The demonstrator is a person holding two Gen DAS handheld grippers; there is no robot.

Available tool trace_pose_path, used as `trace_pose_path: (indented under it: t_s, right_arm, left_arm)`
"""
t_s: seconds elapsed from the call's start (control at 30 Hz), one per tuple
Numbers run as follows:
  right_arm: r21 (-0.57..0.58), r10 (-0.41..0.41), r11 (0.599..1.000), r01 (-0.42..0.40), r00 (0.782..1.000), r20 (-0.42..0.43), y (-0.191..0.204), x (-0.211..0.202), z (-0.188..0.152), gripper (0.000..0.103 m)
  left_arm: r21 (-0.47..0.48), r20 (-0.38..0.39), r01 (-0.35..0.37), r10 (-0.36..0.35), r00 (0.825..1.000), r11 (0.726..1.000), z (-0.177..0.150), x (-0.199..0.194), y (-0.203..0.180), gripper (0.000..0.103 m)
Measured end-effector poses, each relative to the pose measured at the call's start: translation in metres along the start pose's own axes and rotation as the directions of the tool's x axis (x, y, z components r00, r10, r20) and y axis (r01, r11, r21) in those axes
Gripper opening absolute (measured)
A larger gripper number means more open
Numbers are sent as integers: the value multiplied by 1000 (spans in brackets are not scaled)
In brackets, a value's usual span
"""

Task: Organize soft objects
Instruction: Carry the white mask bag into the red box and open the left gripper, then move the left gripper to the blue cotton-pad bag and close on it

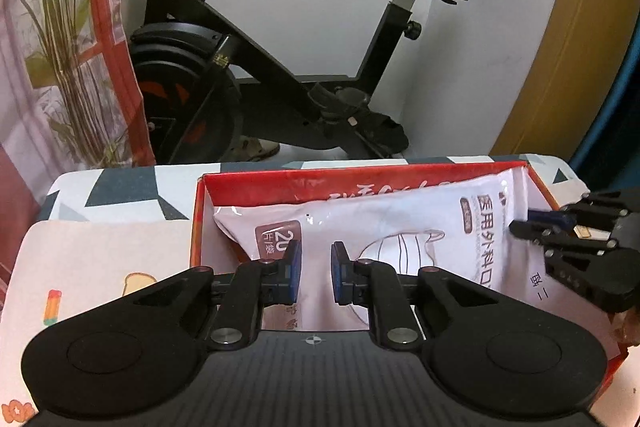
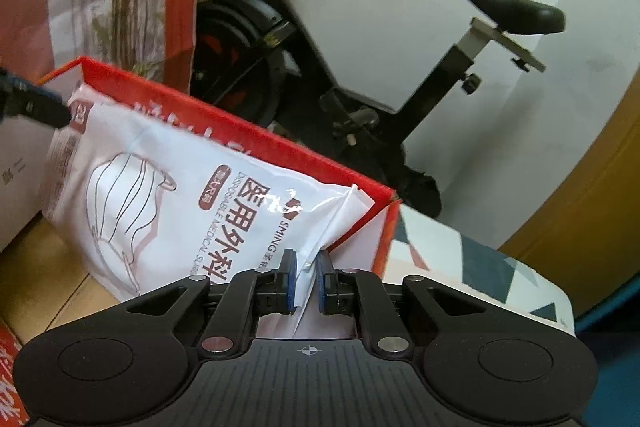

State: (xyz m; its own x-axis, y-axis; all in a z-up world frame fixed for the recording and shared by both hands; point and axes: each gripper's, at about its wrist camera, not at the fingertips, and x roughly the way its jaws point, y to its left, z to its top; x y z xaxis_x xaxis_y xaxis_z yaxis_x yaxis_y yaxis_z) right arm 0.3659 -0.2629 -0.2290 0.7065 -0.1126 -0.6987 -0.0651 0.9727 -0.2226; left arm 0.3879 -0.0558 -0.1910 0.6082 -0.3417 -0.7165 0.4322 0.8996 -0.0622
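Observation:
A white bag of disposable medical masks (image 1: 400,219) leans inside an open red box (image 1: 280,175) with a white lining. My left gripper (image 1: 317,267) hovers over the bag's lower left part, near its brown "20" label. Its blue pads stand a narrow gap apart, and nothing shows pinched between them. My right gripper (image 2: 306,279) is shut on the bag's right edge (image 2: 312,259), close to the box's corner. The bag (image 2: 168,195) spans the box's far red wall (image 2: 248,125). The left gripper's tips (image 2: 52,107) touch the bag's top left corner. The right gripper (image 1: 524,223) enters at the right.
The box stands on a table with a grey-and-white geometric cloth (image 1: 120,187). A black exercise bike (image 1: 280,67) stands behind the table against the white wall. A green plant (image 1: 60,47) and a red-trimmed bag are at the left. A wooden panel (image 1: 568,47) is at the right.

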Motion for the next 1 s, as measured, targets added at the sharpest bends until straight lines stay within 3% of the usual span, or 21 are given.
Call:
trace_pose_path:
  t_s: [0.13,0.23,0.27,0.33,0.4,0.5,0.57,0.67,1.0]
  right_arm:
    - [58,1,998,-3,999,35,-8,-13,0,22]
    - [120,47,991,-55,997,68,-14,-27,-1,26]
    - [140,61,988,-71,995,74,-15,-33,-1,30]
    - [157,90,982,-103,992,88,-14,-46,-2,40]
    - [156,98,981,-114,990,103,-11,-62,-4,60]
    - [167,90,980,-107,990,105,-3,-82,-6,77]
    - [162,77,982,-93,992,103,3,-95,-8,86]
    - [147,83,984,-101,988,127,13,-116,-16,103]
    - [223,150,958,-180,978,145,31,-157,-57,103]
  left_arm:
    - [32,27,-36,35,999,999,-1,-11,-4,23]
    - [46,38,-89,88,995,995,-1,-23,-7,51]
    - [51,48,-102,99,994,994,-1,-29,-8,56]
    - [65,78,-119,114,990,991,-4,-41,-9,56]
    - [72,97,-137,130,987,988,-9,-53,-9,60]
    - [65,117,-154,146,982,986,-18,-71,-10,75]
    - [59,133,-164,155,979,985,-24,-84,-11,92]
    - [38,158,-173,165,974,984,-37,-106,-13,100]
    - [-10,192,-180,179,965,984,-95,-156,-24,103]
